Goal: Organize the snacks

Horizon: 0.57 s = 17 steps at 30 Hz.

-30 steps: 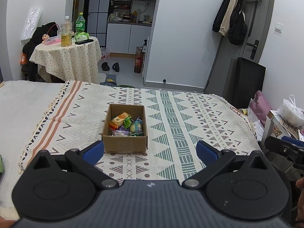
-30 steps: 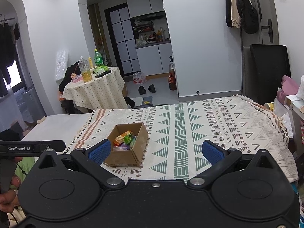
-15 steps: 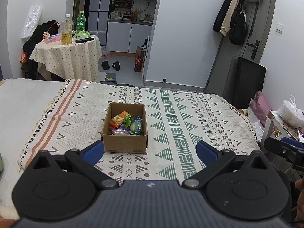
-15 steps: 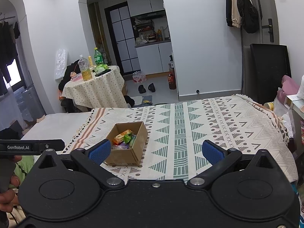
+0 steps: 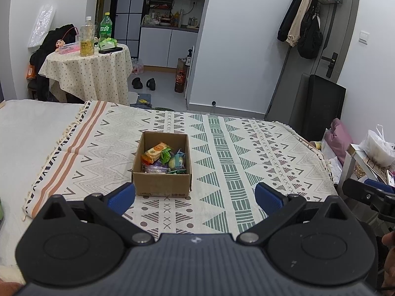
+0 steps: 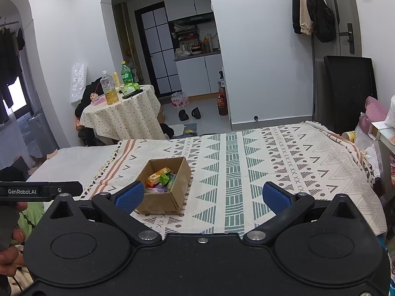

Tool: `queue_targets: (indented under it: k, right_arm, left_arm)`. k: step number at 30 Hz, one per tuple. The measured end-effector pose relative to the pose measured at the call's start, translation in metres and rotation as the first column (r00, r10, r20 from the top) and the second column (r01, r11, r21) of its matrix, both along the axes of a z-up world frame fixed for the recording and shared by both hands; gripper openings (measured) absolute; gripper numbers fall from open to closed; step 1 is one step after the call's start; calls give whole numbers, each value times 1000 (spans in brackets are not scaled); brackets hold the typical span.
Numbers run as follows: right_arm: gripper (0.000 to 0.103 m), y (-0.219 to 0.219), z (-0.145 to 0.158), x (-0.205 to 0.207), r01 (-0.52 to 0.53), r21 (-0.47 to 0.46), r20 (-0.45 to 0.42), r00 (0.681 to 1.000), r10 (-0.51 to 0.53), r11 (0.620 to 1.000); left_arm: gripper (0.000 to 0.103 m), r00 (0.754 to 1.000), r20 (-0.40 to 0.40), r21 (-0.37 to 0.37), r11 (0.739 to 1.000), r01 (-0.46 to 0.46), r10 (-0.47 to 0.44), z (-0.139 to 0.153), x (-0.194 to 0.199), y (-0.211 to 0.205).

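A small open cardboard box [image 5: 161, 182] [image 6: 160, 201] stands on a patterned cloth [image 5: 237, 162] [image 6: 259, 162] spread over the bed. Several wrapped snacks [image 5: 164, 159] [image 6: 160, 178] lie inside it, an orange packet on top. My left gripper [image 5: 195, 198] is open, held back from the box, with its left fingertip in line with the box's near left corner. My right gripper [image 6: 202, 196] is also open and empty, to the right of the box and short of it. The left gripper's body [image 6: 40, 191] shows at the left edge of the right wrist view.
A round table [image 5: 86, 71] [image 6: 121, 116] with bottles stands beyond the bed on the left. A white shelf with a plastic bag [image 5: 377, 148] is at the bed's right side. A dark chair [image 5: 323, 108] sits by the door. Plain sheet [image 5: 32, 133] lies left of the cloth.
Both views have shifted slightly: the box sits a little higher in the left wrist view. Both grippers stay open, and the box and snacks have not moved.
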State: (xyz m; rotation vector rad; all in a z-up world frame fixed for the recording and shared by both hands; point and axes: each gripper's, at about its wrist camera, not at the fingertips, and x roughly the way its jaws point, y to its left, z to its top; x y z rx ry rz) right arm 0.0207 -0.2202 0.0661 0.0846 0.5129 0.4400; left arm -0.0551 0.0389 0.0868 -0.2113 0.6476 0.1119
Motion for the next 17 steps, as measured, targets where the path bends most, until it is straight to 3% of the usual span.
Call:
queue_targets:
  k: [17]
  right_arm:
    - [103, -2, -7, 1, 2, -1, -7, 1000, -2, 1000]
  left_arm:
    - [103, 1000, 4, -1, 1000, -1, 1, 0, -1, -1]
